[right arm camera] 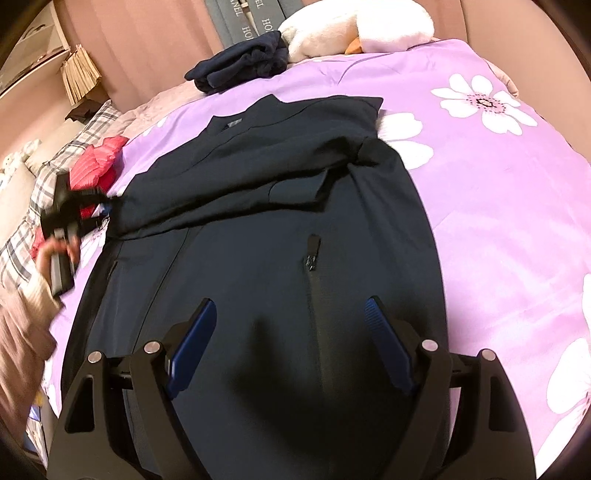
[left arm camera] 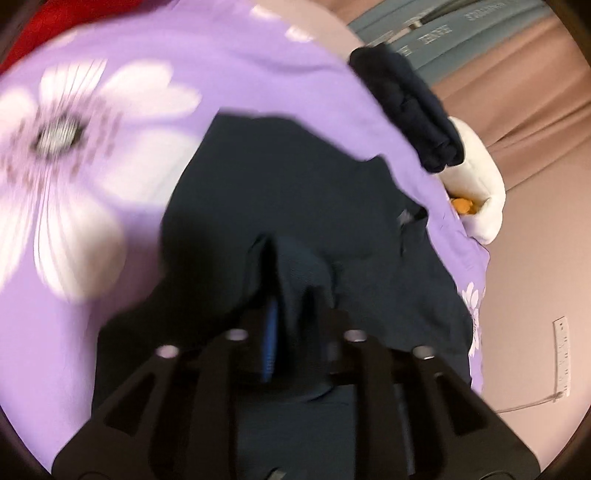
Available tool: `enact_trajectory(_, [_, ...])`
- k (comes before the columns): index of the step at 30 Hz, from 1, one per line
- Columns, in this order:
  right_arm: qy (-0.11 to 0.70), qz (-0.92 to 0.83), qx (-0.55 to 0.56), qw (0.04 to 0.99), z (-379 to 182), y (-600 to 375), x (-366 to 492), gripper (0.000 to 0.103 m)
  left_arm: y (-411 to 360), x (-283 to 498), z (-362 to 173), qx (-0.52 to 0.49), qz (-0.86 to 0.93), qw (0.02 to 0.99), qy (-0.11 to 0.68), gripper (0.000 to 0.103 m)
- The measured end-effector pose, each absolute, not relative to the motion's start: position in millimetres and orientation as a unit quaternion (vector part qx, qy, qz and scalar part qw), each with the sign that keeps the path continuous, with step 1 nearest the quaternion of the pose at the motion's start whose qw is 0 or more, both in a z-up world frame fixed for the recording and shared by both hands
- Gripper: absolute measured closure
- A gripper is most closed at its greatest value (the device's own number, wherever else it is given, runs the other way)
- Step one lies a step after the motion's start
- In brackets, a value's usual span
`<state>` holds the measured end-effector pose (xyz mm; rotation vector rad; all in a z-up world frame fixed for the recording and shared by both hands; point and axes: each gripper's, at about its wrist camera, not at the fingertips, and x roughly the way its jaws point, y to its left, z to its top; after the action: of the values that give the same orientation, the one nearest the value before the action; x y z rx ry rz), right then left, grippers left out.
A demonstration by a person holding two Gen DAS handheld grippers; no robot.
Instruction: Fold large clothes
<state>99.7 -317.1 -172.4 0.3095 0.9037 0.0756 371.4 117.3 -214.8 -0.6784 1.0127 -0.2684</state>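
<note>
A large dark navy jacket [right arm camera: 258, 229] lies spread on the purple flowered bedcover [right arm camera: 487, 206], with its upper part folded across and a zip pocket showing. My right gripper [right arm camera: 290, 306] hovers open over the jacket's lower half, with nothing between its blue pads. My left gripper [right arm camera: 99, 206], held by a hand [right arm camera: 55, 251], is at the jacket's left edge. In the left wrist view the left gripper [left arm camera: 291, 291] is shut on a bunched fold of the jacket [left arm camera: 288, 184]; this picture is blurred.
A folded dark garment [right arm camera: 240, 66] and a white plush toy [right arm camera: 354, 26] sit at the far end of the bed. A red garment [right arm camera: 96, 162] and a plaid pillow [right arm camera: 74, 147] lie at the left. Pink curtains [left arm camera: 517, 110] hang beyond the bed.
</note>
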Motion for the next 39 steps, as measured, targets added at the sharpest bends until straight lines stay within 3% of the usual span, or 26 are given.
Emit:
enact_trajectory(2, [0.430,0.036,0.150,0.890,-169,-324,105,0.020,122,362,-215,-0.319,-0.136,0.810,0.473,0.063])
enact_trajectory(4, [0.425,0.033,0.157,0.891,-165,-334,115,0.020,126,353,-206,-0.293,-0.128,0.820,0.475,0.043])
enact_trajectory(10, [0.407,0.009,0.222,0.886,-159,-375,165,0.020,110,344,-156,-0.219,-0.142,0.856,0.447,0.043])
enact_trajectory(14, [0.386,-0.004,0.268,0.883,-156,-400,212,0.020,51,357,-134,-0.159,-0.187,0.866,0.435,0.043])
enact_trajectory(22, [0.420,-0.052,0.255,0.869,-176,-424,317,0.023,2,376,-179,-0.099,-0.196,0.846,0.486,0.049])
enact_trajectory(23, [0.428,-0.053,0.255,0.865,-181,-423,325,0.038,2,374,-187,-0.092,-0.201,0.841,0.494,0.049])
enact_trajectory(24, [0.438,-0.051,0.255,0.861,-187,-423,332,0.064,5,370,-190,-0.089,-0.204,0.838,0.499,0.049])
enact_trajectory(26, [0.450,-0.045,0.233,0.861,-194,-417,338,0.091,7,366,-196,-0.085,-0.210,0.832,0.506,0.049])
enact_trajectory(29, [0.435,-0.049,0.227,0.870,-195,-421,334,0.099,8,360,-198,-0.079,-0.225,0.828,0.508,0.048])
enact_trajectory(32, [0.420,-0.078,0.280,0.860,-200,-447,334,0.099,1,363,-199,-0.078,-0.234,0.824,0.510,0.047])
enact_trajectory(35, [0.448,-0.077,0.255,0.854,-205,-446,341,0.096,-1,367,-203,-0.077,-0.224,0.822,0.518,0.047])
enact_trajectory(39, [0.410,-0.060,0.190,0.890,-169,-423,323,0.074,4,361,-191,-0.090,-0.230,0.827,0.505,0.041])
